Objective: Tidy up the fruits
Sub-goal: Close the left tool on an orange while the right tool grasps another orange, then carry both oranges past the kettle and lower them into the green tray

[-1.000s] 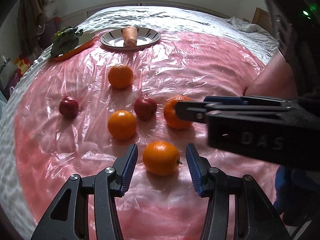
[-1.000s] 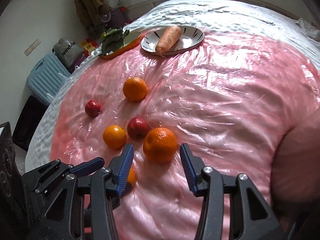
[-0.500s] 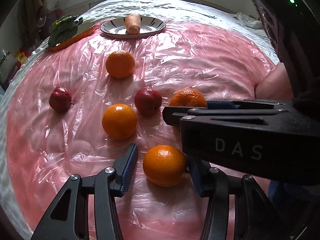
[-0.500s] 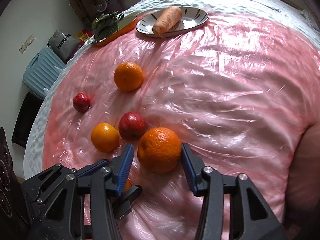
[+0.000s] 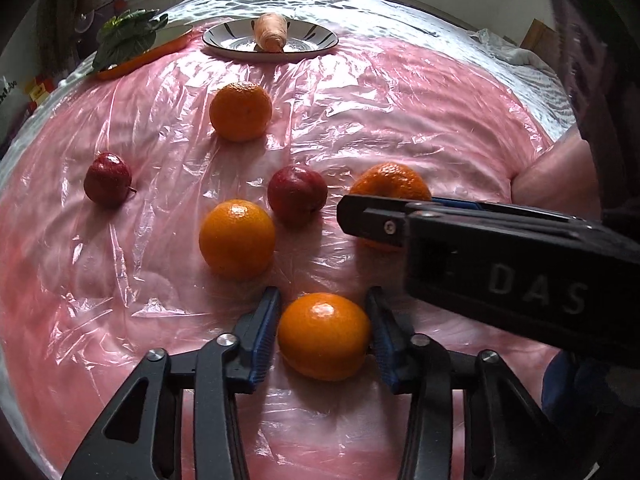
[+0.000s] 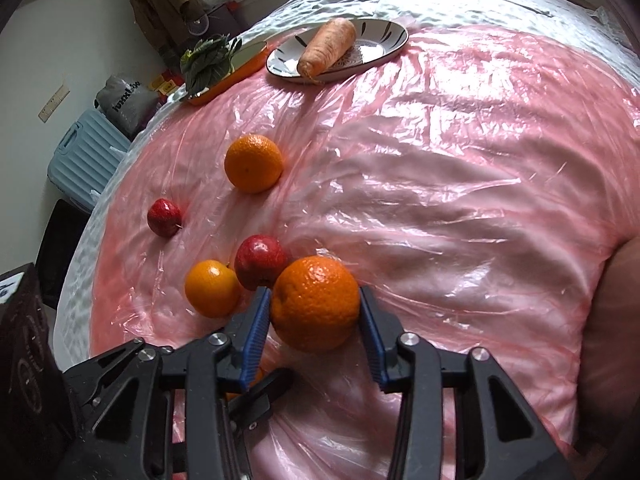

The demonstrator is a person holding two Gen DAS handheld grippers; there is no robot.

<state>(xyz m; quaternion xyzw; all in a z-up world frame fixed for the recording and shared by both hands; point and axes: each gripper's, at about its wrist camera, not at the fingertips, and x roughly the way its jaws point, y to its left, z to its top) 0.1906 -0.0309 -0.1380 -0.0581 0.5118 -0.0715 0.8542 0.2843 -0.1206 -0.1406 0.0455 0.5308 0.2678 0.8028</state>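
Note:
Several oranges and two red apples lie on a pink, plastic-covered bed (image 5: 400, 120). My left gripper (image 5: 323, 332) is closing on the nearest small orange (image 5: 324, 336), and both blue pads touch its sides. My right gripper (image 6: 316, 320) is closing on a larger orange (image 6: 316, 304), with its pads against both sides. That orange (image 5: 390, 184) shows partly behind the right gripper's black body (image 5: 500, 264) in the left wrist view. Loose fruit: an orange (image 5: 237, 238), an apple (image 5: 297, 194), a second apple (image 5: 107, 184) and a far orange (image 5: 241, 111).
At the far edge a striped plate (image 5: 320, 42) holds a carrot (image 5: 272, 32). Beside it an orange tray (image 5: 136, 62) carries leafy greens (image 5: 128, 36). A blue suitcase (image 6: 84, 160) and bags stand on the floor to the left. The bed's right half is bare plastic.
Both grippers came down over their oranges and their jaws narrowed from clearly apart to touching the fruit. The right gripper's body now hides more of its orange in the left wrist view.

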